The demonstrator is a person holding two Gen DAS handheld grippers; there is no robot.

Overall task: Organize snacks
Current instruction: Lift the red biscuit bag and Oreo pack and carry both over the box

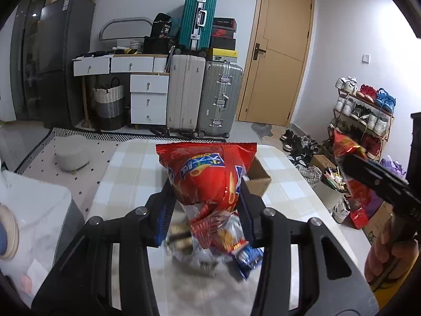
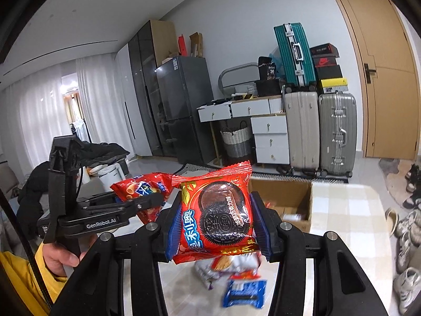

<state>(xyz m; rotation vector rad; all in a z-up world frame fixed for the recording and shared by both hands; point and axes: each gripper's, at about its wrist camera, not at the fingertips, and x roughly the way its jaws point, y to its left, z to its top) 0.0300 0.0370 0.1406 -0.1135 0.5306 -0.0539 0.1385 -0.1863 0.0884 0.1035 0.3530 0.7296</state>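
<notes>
Snacks both aloft: left gripper (image 1: 208, 208) clamped on red chip bag (image 1: 210, 173), right gripper (image 2: 215, 223) pinching Oreo pack (image 2: 215, 216). Best carried level over cardboard box (image 2: 284, 197), lowered inside before releasing, well clear of loose packets (image 2: 236, 276) below.

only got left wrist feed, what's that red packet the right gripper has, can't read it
Observer: The right gripper is shut on a red Oreo packet; a dark sandwich cookie is printed on its front.
Operator: is the cardboard box empty
Observer: No. The right wrist view looks into the cardboard box, and some packets already lie at its bottom.
Operator: how does my left gripper look from there
Observer: The left gripper sits level, left of the Oreo packet, shut on a red snack bag with a blue logo.
</notes>
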